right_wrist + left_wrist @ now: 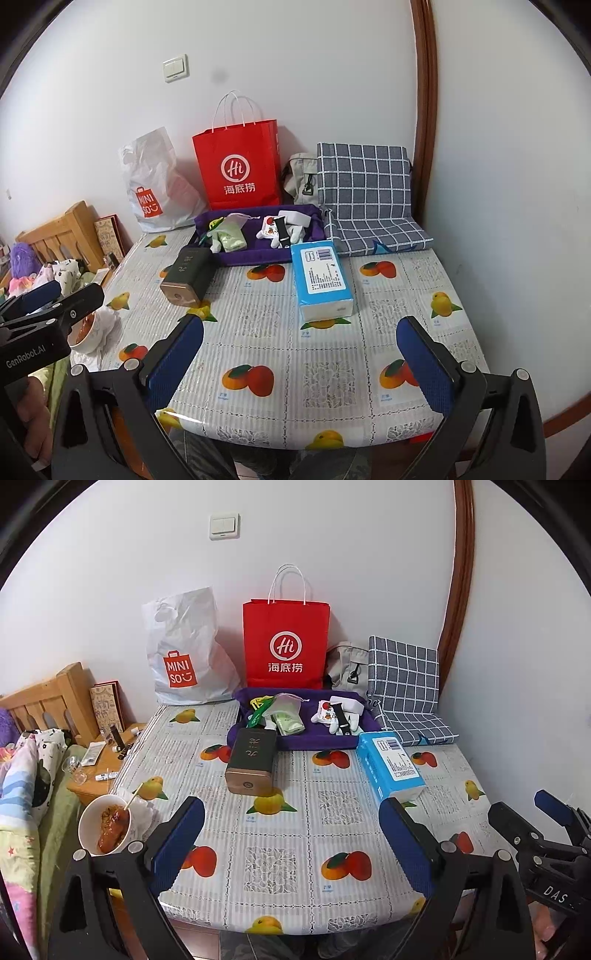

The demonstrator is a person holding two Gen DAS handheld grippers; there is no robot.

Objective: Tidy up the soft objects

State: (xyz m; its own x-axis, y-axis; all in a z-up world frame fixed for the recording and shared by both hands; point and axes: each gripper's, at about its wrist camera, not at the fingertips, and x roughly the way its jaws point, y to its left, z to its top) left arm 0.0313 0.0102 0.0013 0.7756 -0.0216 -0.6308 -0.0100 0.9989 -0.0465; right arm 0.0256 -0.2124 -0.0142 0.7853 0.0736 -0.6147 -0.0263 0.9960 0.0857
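Observation:
A purple fabric tray (295, 740) (255, 256) sits at the back of the table with small soft items in it: a white pouch (286, 705) (236, 219), a green packet (290, 723) (231, 242), white gloves (332, 714) (277, 230) and a black strap (341, 720) (282, 230). A blue tissue pack (391, 766) (321, 278) lies in front of the tray on the right. A dark tin box (251, 762) (188, 278) lies on the left. My left gripper (291, 845) and my right gripper (301, 363) hover open over the near table edge, holding nothing.
A red paper bag (286, 642) (238, 166), a white Miniso bag (181, 653) (155, 192), a grey bag (347, 664) and a checked folded cushion (406, 686) (369, 199) line the back wall. A paper cup of food (105, 825) stands at the table's left edge, beside a bed and nightstand.

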